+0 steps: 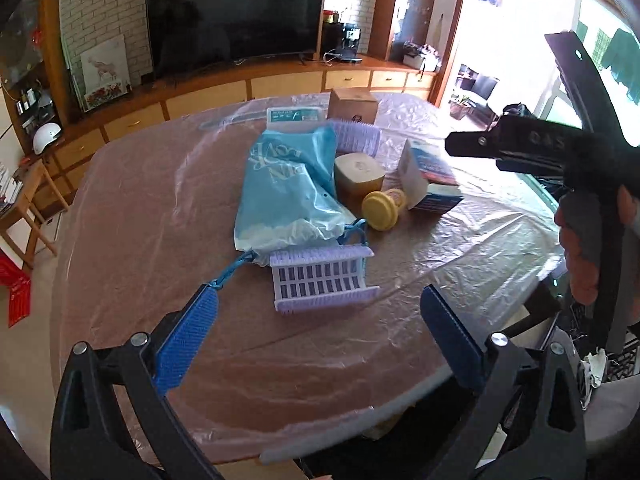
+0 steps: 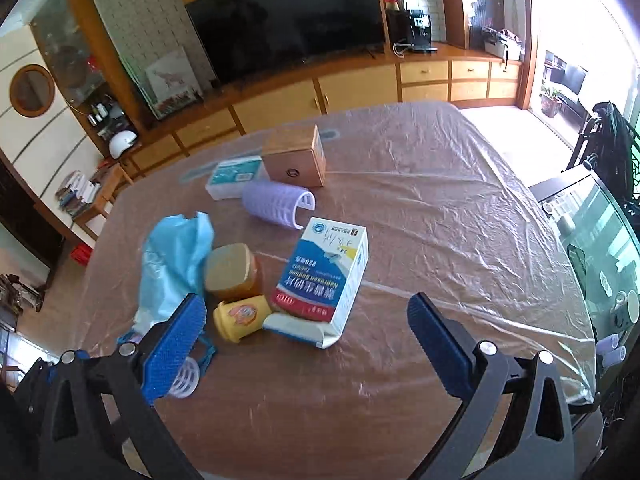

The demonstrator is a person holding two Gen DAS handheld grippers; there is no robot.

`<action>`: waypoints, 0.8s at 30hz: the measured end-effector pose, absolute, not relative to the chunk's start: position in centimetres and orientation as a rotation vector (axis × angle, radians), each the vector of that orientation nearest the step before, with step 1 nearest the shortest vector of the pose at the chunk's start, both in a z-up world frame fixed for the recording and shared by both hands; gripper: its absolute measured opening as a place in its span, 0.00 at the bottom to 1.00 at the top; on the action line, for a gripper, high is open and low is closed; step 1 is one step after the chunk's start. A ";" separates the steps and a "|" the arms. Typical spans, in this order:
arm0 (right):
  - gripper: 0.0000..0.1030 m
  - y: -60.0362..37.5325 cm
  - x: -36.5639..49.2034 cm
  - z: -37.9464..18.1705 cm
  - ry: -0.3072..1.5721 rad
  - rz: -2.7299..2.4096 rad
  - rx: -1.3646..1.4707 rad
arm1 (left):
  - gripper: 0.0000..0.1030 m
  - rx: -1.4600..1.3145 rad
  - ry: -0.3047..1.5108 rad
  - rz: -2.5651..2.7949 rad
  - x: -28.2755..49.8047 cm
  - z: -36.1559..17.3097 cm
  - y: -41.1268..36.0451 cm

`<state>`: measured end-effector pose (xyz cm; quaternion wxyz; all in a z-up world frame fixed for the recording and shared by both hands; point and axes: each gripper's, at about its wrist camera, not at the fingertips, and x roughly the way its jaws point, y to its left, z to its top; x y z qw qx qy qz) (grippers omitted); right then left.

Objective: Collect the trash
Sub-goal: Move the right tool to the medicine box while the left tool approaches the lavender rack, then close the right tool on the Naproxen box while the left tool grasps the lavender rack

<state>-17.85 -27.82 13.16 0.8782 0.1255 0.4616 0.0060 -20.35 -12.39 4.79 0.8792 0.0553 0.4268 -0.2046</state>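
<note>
Both of my tongs stand wide apart with nothing between the pads. Left tongs (image 1: 324, 340) fill the lower edge of the left wrist view; right tongs (image 2: 308, 344) fill the lower edge of the right wrist view. My right hand (image 1: 580, 256) on its tool appears at the right edge of the left view.

Trash items lie grouped on the desk (image 1: 140, 208), which is covered with clear plastic film:

1. Lilac slatted tray (image 1: 320, 278), just above my left tongs, centre of the left view.
2. Blue plastic bag (image 1: 288, 188), touching the tray's upper edge. Its blue cord (image 1: 232, 270) runs to the left pad; contact cannot be confirmed.
3. Amber jar with a tan lid (image 2: 234, 270), just right of the bag.
4. Yellow cup (image 2: 240, 318), on its side, below the jar in the right view.
5. Medicine box (image 2: 324, 280), white and blue, just right of the cup and jar.
6. Curved lilac piece (image 2: 278, 202), above the medicine box.
7. Flat teal-labelled pack (image 2: 234, 178) and brown carton (image 2: 296, 158), side by side, farthest up the desk.

Beyond the desk, a dark television (image 1: 236, 28) stands on a wooden cabinet (image 1: 208, 100) at the top of both views.
</note>
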 end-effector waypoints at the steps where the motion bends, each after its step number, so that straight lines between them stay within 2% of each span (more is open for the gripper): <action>1: 0.96 -27.8 -17.5 12.8 0.969 0.009 0.257 | 0.98 0.106 0.899 -0.417 -19.9 4.5 -12.4; 8: 0.96 -27.3 -15.5 10.7 1.014 -0.001 0.258 | 0.98 0.011 0.969 -0.385 -18.5 2.6 -12.3; 18: 0.95 -27.8 -13.8 9.0 1.069 -0.081 0.306 | 0.96 0.109 0.978 -0.335 -18.5 1.5 -14.6; 24: 0.80 -27.7 -13.1 8.4 1.102 -0.076 0.334 | 0.89 0.114 0.999 -0.320 -18.3 0.9 -14.9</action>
